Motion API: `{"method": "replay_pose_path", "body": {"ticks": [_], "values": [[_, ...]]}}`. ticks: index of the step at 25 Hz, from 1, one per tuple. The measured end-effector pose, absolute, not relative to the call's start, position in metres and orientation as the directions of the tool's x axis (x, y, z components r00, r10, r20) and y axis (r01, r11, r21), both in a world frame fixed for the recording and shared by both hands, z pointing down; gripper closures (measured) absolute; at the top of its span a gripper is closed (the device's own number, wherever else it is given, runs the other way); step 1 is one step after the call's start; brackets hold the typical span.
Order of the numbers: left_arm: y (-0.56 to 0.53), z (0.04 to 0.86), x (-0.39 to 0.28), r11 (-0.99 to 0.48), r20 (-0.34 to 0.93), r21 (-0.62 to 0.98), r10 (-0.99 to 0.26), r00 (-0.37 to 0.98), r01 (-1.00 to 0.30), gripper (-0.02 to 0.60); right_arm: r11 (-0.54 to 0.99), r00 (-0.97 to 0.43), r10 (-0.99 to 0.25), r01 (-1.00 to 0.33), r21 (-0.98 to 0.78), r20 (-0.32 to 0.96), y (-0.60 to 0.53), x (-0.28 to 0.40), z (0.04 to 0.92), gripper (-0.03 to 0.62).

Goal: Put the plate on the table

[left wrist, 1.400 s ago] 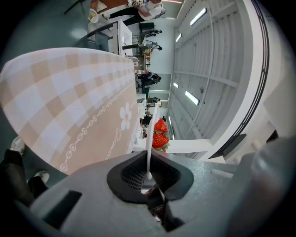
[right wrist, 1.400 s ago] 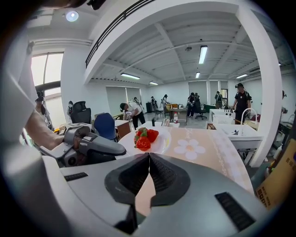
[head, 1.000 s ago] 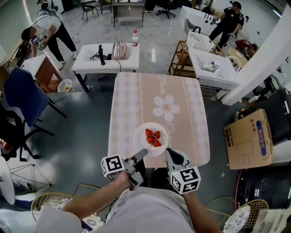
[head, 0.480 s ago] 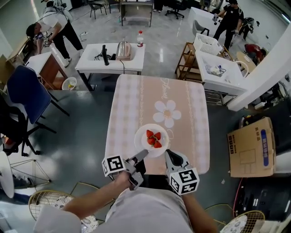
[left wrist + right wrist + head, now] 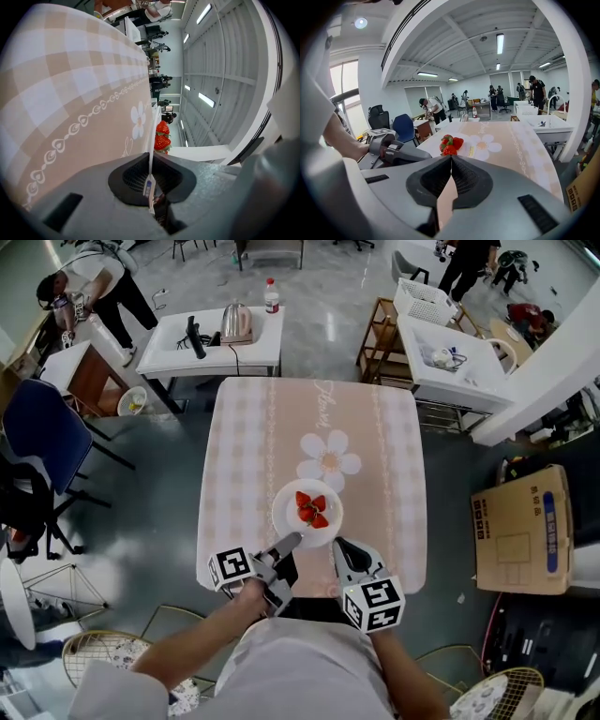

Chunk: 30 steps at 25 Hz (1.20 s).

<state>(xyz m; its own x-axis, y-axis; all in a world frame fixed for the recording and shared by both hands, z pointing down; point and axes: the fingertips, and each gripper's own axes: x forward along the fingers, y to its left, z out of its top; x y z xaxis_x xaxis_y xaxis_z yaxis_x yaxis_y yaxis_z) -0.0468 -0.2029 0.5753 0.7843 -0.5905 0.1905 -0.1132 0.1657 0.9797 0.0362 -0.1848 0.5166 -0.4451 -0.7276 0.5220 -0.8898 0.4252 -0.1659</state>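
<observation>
A white plate (image 5: 284, 505) with strawberries (image 5: 310, 508) hangs over the near half of the table (image 5: 244, 456), which has a pink checked cloth with a white flower (image 5: 328, 461). My left gripper (image 5: 292, 540) is shut on the plate's near-left rim. In the left gripper view that rim (image 5: 153, 133) runs edge-on into the closed jaws of the left gripper (image 5: 150, 161). My right gripper (image 5: 337, 543) is shut on the near-right rim. Its tips (image 5: 451, 158) meet just before the strawberries (image 5: 449, 144). Whether the plate touches the cloth I cannot tell.
A cardboard box (image 5: 520, 531) stands on the floor to the right. A blue chair (image 5: 42, 437) is to the left. Beyond the table a white desk (image 5: 220, 341) carries a kettle. Wire chairs (image 5: 103, 652) flank me, and people stand at the back.
Both grippers have carried the plate forward, further from the table's near edge and closer to the flower, and a little lower. Both grips are unchanged.
</observation>
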Motion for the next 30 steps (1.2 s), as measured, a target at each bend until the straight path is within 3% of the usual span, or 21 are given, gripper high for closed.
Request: {"method": "replay_pose_path", "body": {"ticks": [30], "values": [[-0.258, 0.643, -0.001, 0.243, 0.313, 0.948, -0.623, 0.717, -0.203, 0.561, 0.43, -0.523, -0.639, -0.851, -0.302, 0.564, -0.234, 0.069, 0.572, 0.589]]}}
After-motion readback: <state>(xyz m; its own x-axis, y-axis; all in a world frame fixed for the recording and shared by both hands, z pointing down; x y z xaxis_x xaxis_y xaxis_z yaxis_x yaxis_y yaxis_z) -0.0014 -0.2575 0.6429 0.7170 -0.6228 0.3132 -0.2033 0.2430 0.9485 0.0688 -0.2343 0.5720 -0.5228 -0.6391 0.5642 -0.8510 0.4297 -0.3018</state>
